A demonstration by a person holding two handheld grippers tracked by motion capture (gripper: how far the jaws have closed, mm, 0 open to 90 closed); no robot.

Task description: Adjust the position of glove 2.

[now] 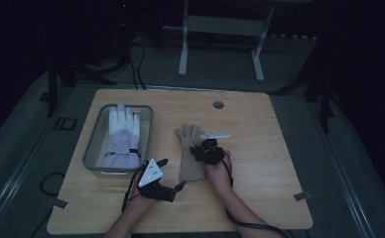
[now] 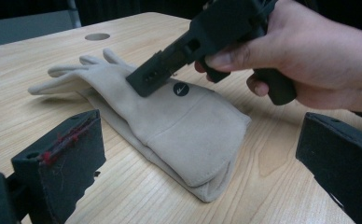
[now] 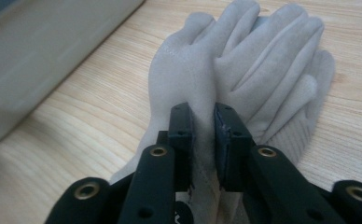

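Beige glove [image 1: 190, 151] lies flat on the wooden desk [image 1: 275, 148], fingers pointing away from the person, cuff toward them, right under the right claw [image 1: 204, 148]. Right claw jaws nearly together, a fold of the glove's back fabric standing between the pads [image 3: 184, 135]; pads appear to press on it, so gripping the glove, about mid-palm, just above the small round black logo [image 2: 181, 89]. In the left gripper view the right hand [image 2: 309, 60] wraps the claw body, its tip angled down onto the glove.

Left claw [image 1: 168, 173] sits near the glove's cuff end, on its left side, jaws wide apart, nothing between them; the red-flecked pad [image 2: 62, 144] faces the cuff, not touching.

Grey tray [image 1: 97, 144] is beyond the left claw, well left of the right claw; a white-and-lavender glove [image 1: 122, 136] lies inside it, fingers pointing away. Round hole [image 1: 218, 104] in the desk sits beyond the right claw, near the far edge.
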